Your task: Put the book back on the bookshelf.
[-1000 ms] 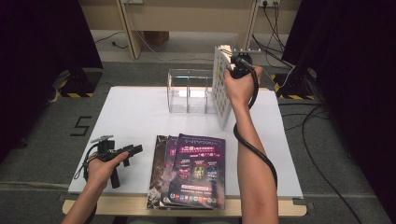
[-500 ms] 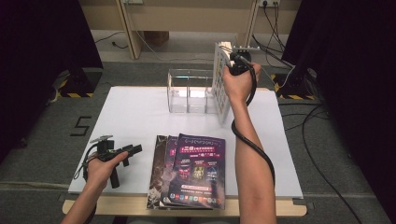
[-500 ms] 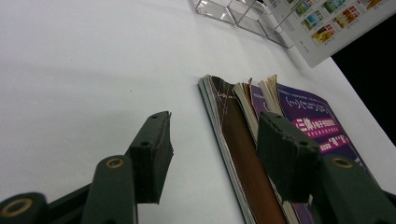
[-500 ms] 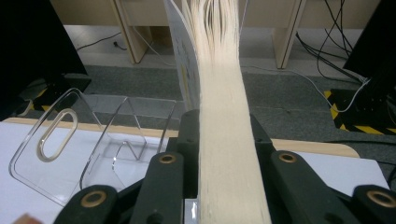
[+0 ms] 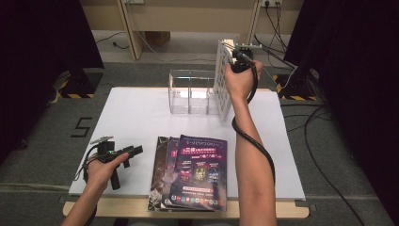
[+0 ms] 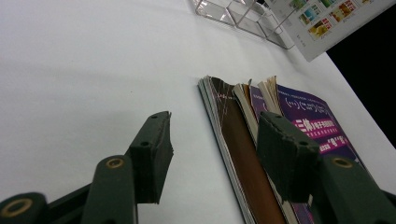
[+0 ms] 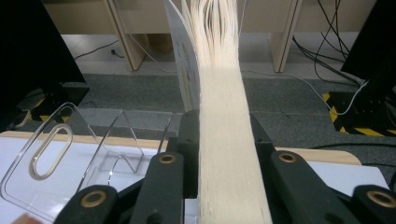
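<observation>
magazine (image 5: 222,75) | upright, long axis vertical | clamped in right gripper (image 7: 219,154) jaws

Both forearms are bare, with no sleeve showing. The left claw (image 6: 212,154) has two dark green-black arms with brass-coloured rivets at the joints, each ending in a blocky black pad with a rough, worn edge. A small grey plate sits on top of its body and a black cable loops beside it. The right claw (image 7: 222,154) has the same dark arms and brass rivets. A thick black ribbed cable trails from it along the forearm.
</observation>
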Demonstrator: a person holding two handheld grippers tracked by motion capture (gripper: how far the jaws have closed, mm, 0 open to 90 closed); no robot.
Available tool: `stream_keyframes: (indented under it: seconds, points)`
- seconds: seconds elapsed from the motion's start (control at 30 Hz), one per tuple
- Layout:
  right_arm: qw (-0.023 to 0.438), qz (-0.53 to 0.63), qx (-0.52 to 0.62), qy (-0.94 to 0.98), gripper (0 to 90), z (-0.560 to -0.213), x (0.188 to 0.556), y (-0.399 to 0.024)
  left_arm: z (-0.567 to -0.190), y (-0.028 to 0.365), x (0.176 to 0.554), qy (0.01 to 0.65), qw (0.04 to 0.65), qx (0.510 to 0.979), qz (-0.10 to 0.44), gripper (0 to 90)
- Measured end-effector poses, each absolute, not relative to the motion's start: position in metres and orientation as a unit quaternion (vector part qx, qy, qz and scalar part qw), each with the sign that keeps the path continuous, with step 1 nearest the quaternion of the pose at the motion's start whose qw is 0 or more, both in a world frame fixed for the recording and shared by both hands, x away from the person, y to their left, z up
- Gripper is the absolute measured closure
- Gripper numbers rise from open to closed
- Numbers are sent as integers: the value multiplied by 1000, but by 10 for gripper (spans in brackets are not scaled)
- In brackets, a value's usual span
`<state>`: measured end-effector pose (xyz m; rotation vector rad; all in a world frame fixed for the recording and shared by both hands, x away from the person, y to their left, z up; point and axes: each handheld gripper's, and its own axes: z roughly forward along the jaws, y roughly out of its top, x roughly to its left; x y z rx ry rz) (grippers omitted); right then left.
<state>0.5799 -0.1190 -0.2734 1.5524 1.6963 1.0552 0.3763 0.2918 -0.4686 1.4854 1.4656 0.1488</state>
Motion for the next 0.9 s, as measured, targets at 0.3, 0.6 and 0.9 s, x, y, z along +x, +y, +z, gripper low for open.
stream_keyframes:
  seconds: [0.3, 0.6, 0.9]
  points:
    - [304, 399, 588, 635, 742, -277, 587, -117, -469, 292, 377, 607, 500, 615, 61, 444]
    - [308, 398, 592, 629, 742, -284, 592, -115, -469, 294, 377, 606, 500, 616, 63, 444]
    - [313, 395, 592, 629, 741, -292, 594, -114, -469, 294, 377, 607, 499, 615, 62, 444]
